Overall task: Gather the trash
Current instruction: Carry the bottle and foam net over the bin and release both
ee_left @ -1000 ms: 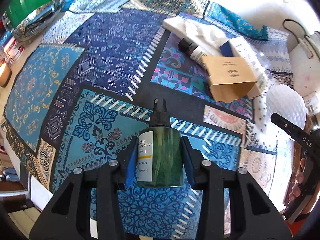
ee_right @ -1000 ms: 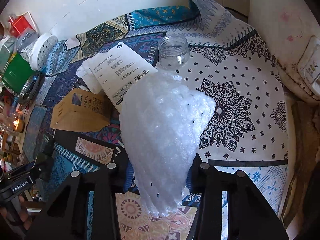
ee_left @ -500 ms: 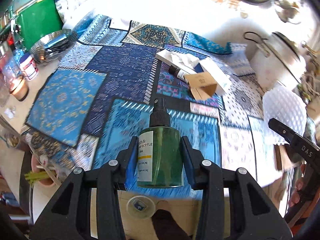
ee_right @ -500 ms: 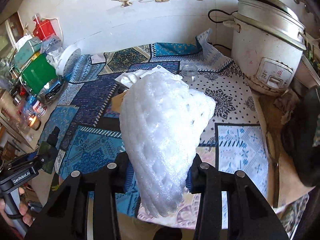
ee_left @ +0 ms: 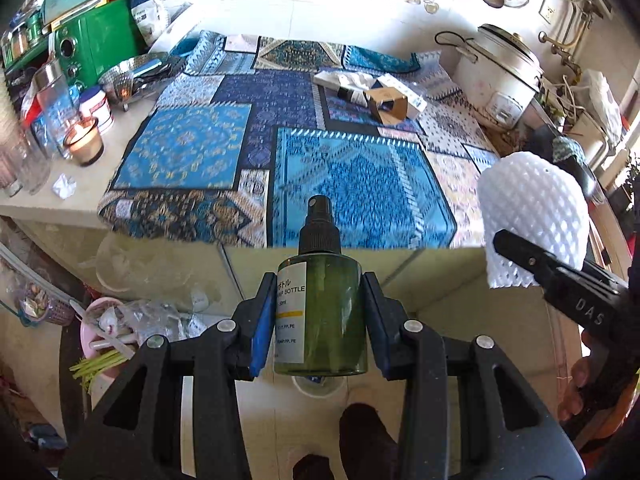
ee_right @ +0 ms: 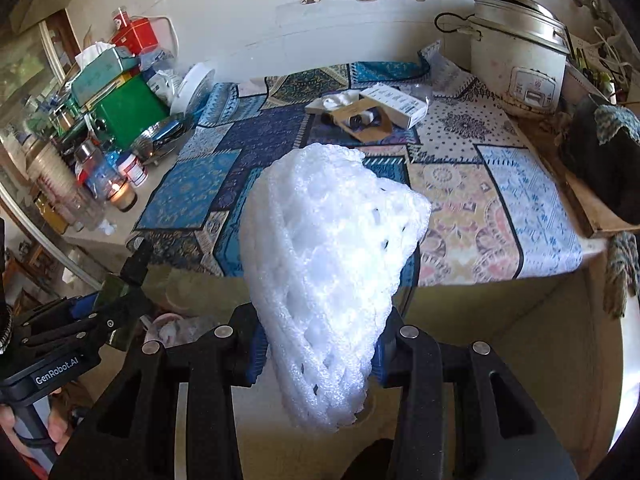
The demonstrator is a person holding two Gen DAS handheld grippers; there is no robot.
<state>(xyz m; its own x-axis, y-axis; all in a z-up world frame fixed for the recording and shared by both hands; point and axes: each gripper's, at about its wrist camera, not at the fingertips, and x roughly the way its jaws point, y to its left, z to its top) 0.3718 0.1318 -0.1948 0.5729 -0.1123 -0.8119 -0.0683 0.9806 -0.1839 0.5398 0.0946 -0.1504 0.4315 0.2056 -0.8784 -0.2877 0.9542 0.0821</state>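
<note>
My left gripper (ee_left: 320,328) is shut on a green spray bottle (ee_left: 322,316) with a black pump top and a white label, held upright past the counter's front edge, above the floor. My right gripper (ee_right: 320,354) is shut on a white foam net sleeve (ee_right: 332,276), which fills the middle of the right wrist view and also shows at the right of the left wrist view, white foam net sleeve (ee_left: 532,216). More trash lies far back on the patterned cloth (ee_left: 352,184): a brown cardboard box (ee_left: 386,102), a white carton (ee_right: 394,104) and crumpled white paper (ee_left: 352,78).
A white rice cooker (ee_left: 500,72) stands at the back right. At the left are a green appliance (ee_left: 96,40), jars and a lit candle (ee_left: 84,142). Below the counter at the left sits a pink bowl with scraps (ee_left: 104,332). A person's dark foot (ee_left: 364,436) is on the floor.
Both grippers have pulled back and risen away from the counter, each keeping its object. The cloth has shrunk in view, and the counter's front edge and the floor have come into sight.
</note>
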